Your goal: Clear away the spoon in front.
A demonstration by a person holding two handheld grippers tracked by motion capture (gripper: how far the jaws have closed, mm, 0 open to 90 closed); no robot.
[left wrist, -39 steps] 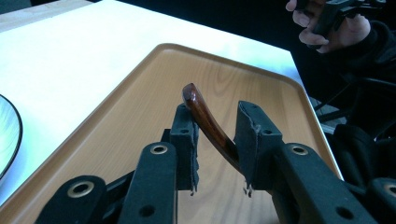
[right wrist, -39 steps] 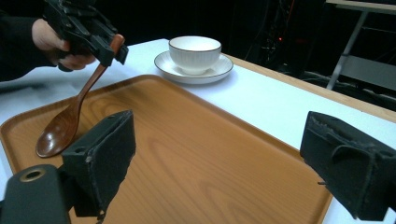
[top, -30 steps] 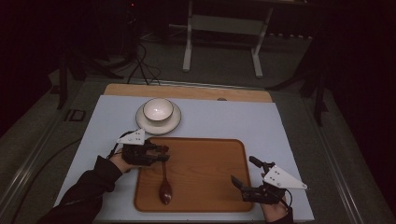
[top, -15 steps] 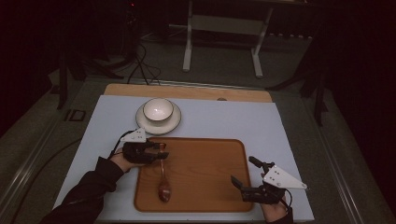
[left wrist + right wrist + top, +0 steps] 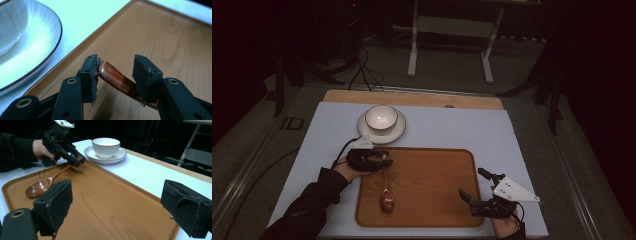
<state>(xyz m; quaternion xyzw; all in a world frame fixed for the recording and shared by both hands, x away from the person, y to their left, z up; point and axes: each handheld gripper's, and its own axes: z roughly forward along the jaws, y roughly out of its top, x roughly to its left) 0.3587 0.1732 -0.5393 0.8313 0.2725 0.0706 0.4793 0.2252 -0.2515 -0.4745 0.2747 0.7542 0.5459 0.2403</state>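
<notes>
high view: a wooden tray point(image 5: 432, 210) is seen lying on a pale blue table cover point(image 5: 452, 125), with a white bowl point(image 5: 381, 117) set on a white saucer point(image 5: 364, 131) just beyond the tray's far left corner. a brown wooden spoon point(image 5: 386, 192) is laid on the left part of the tray, its bowl toward the near edge and its handle pointed away, toward the left gripper point(image 5: 384, 160). that gripper is held at the tray's far left edge, around the handle's end. in the left gripper view the jaws are seen parted, with the handle tip point(image 5: 110, 72) touching the left pad point(image 5: 93, 72) while a gap is left to the other pad; the spoon is bracketed, not clamped. the right gripper point(image 5: 473, 185) is held over the tray's near right corner, well apart from the spoon, its jaws spread wide with nothing between them, as is confirmed in the right gripper view, where bare tray is seen between the two pads.
</notes>
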